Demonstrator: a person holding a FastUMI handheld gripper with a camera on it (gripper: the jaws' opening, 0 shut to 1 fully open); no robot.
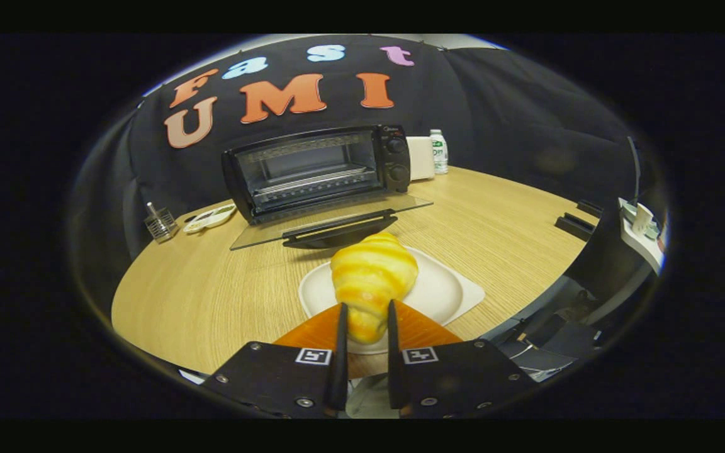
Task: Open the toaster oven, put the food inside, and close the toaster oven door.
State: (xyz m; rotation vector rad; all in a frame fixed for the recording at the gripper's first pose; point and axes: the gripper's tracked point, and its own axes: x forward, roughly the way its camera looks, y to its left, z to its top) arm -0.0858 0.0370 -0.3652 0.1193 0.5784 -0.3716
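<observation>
We're pinching the croissant between both fingers of the gripper, near end clamped, rest lying on the white plate; toaster oven beyond is sitting with its glass door dropped flat, ready for loading

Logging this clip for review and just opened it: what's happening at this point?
A hand-held tool has its two fingers closed on the near end of a croissant, which sits over a white plate on the wooden table. Whether it is lifted off the plate yet is hard to tell. Beyond the plate, the toaster oven stands with its glass door already folded down flat and the rack inside bare. So the oven is open and the food is gripped but not yet inside.
</observation>
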